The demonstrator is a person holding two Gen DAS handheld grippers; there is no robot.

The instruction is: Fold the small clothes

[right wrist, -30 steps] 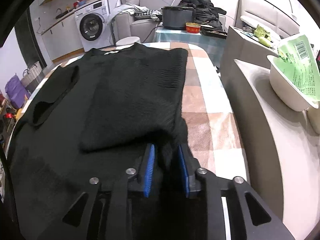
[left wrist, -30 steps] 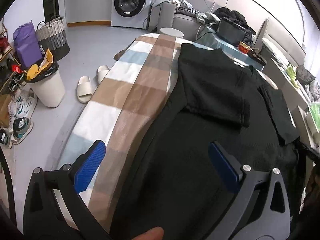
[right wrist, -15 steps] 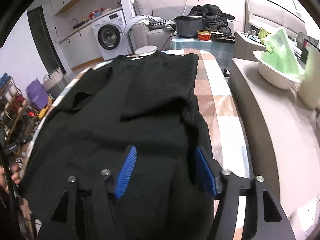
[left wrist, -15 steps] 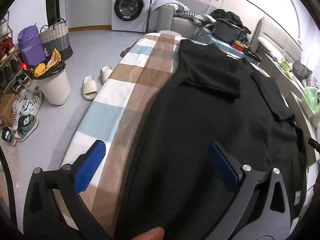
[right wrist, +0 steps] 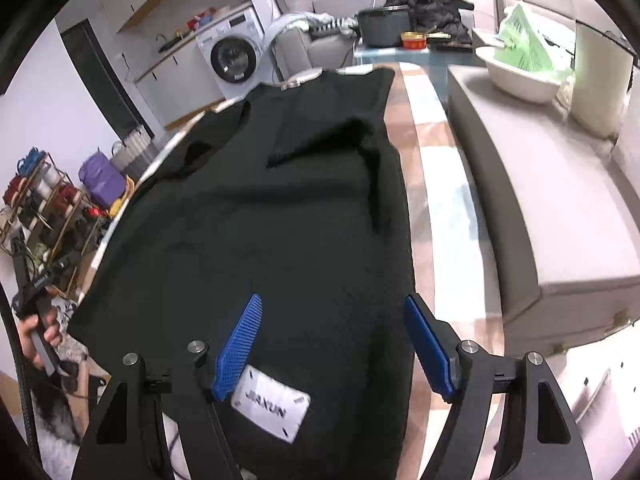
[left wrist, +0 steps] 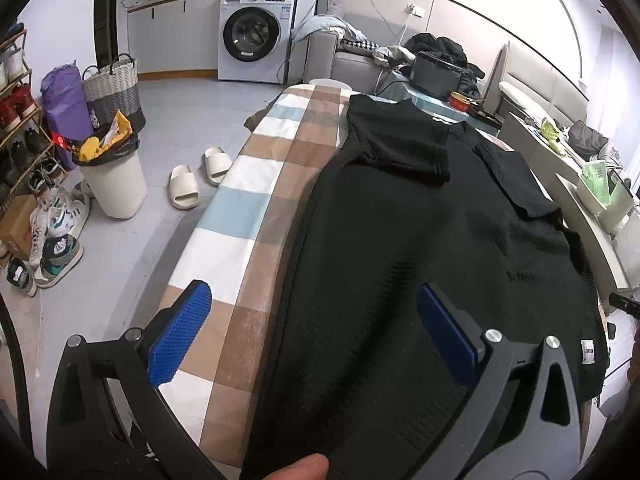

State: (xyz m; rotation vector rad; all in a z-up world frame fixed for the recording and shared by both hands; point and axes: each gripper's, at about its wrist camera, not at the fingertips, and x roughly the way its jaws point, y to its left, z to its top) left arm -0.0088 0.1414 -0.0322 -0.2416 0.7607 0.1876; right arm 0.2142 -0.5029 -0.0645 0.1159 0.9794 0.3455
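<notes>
A black knit top lies flat along a checked board, both short sleeves folded inward over its body. My left gripper is open above the top's near left hem edge, touching nothing. In the right wrist view the same top fills the middle, with a white label at the near hem. My right gripper is open and empty over the top's near right edge.
A grey sofa arm runs close along the board's right side, with a white bowl on it. On the floor to the left are a white bin, slippers and shoes. A washing machine stands far back.
My right gripper let go of the folded right sleeve, opened and drew back to the near hem. My left gripper stayed open and drew back along the board.
</notes>
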